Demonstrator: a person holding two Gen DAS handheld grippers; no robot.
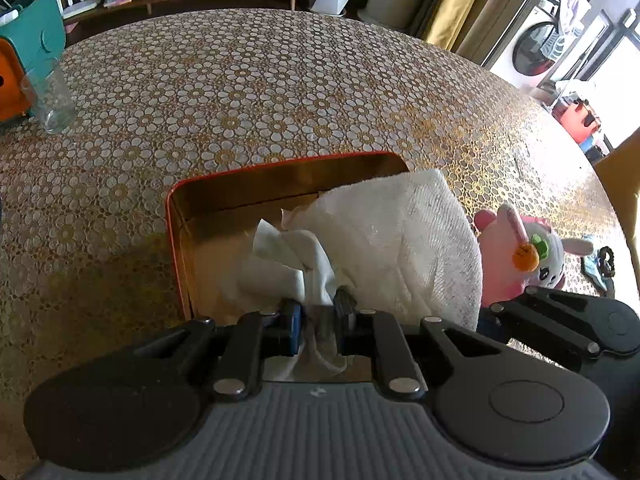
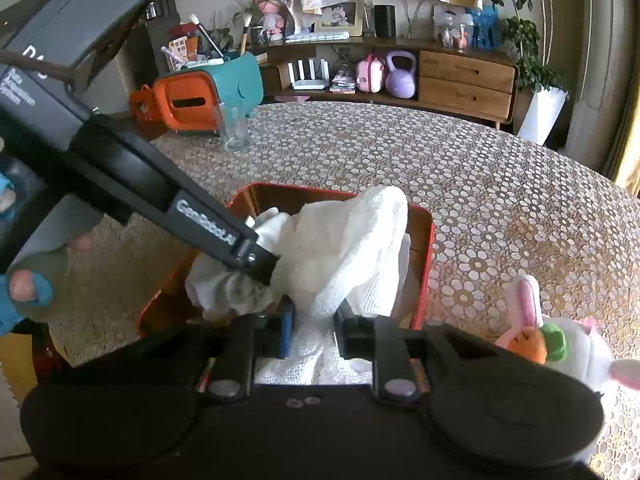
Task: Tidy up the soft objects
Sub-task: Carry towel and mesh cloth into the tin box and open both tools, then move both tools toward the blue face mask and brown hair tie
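A white woven cloth (image 1: 400,240) is bunched over the red-rimmed box (image 1: 176,216) on the patterned table. My left gripper (image 1: 318,312) is shut on a fold of the cloth at the box's near side. My right gripper (image 2: 314,328) is shut on another part of the same cloth (image 2: 352,248), above the box (image 2: 428,240). The left gripper's arm (image 2: 208,224) crosses the right wrist view from the upper left. A pink and white bunny plush (image 1: 520,252) lies on the table right of the box, also in the right wrist view (image 2: 560,340).
A clear glass (image 1: 50,100) and a teal and orange case (image 1: 28,52) stand at the table's far left; both show in the right wrist view, the glass (image 2: 234,128) before the case (image 2: 204,96). A wooden sideboard (image 2: 464,80) stands behind the table. A small dark item (image 1: 604,264) lies at the right edge.
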